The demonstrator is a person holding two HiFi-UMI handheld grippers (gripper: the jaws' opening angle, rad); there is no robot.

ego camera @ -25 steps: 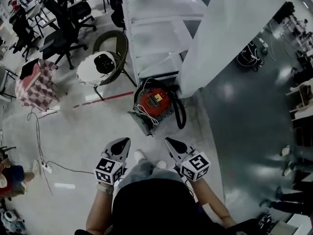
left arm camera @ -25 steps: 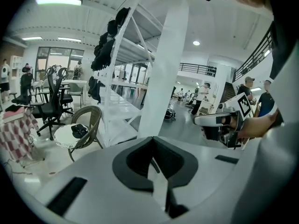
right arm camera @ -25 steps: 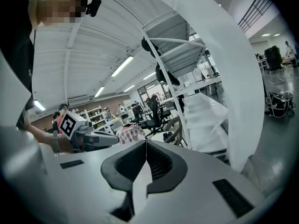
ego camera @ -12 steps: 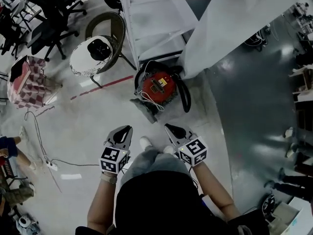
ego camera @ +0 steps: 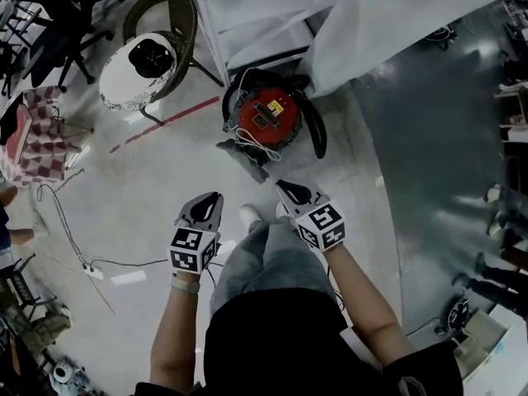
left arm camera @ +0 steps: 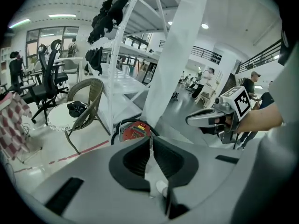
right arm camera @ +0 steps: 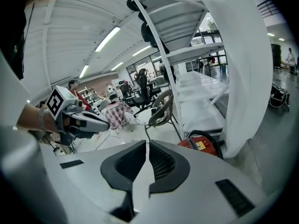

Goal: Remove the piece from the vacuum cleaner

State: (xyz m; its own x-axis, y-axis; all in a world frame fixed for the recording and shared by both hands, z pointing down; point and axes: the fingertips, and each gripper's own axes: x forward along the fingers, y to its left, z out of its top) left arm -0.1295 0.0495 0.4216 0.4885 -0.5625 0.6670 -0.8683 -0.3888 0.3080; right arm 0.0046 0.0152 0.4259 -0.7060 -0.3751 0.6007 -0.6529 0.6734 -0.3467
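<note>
Two grippers are recorded nearest the camera, above the person's knees and shoes (ego camera: pixel 250 214). The left gripper (ego camera: pixel 213 198) has its jaws closed with nothing between them, as its own view (left arm camera: pixel 150 141) confirms. The right gripper (ego camera: pixel 287 190) has its jaws drawn together to a thin slit in its own view (right arm camera: pixel 147 148), also empty. Both are pointed forward and downward at the floor, clear of any object.

Compared with a second ago, both grippers are seen higher in the head view and closer to the vacuum cleaner (ego camera: pixel 268 120), with the jaws unchanged. The arms are extended further, and the gap to the machine is reduced, though no contact is made.

The red vacuum cleaner is sat on the floor just beyond the grippers, at the foot of a white shelf rack (ego camera: pixel 247 23), with its black hose (ego camera: pixel 318 134) curled round its right side. A grey part (ego camera: pixel 241 160) is lying against its near left edge.

Further left, a wicker chair (ego camera: pixel 177 23) holding a black cap (ego camera: pixel 151 56) is noted, now shifted toward the upper corner.
</note>
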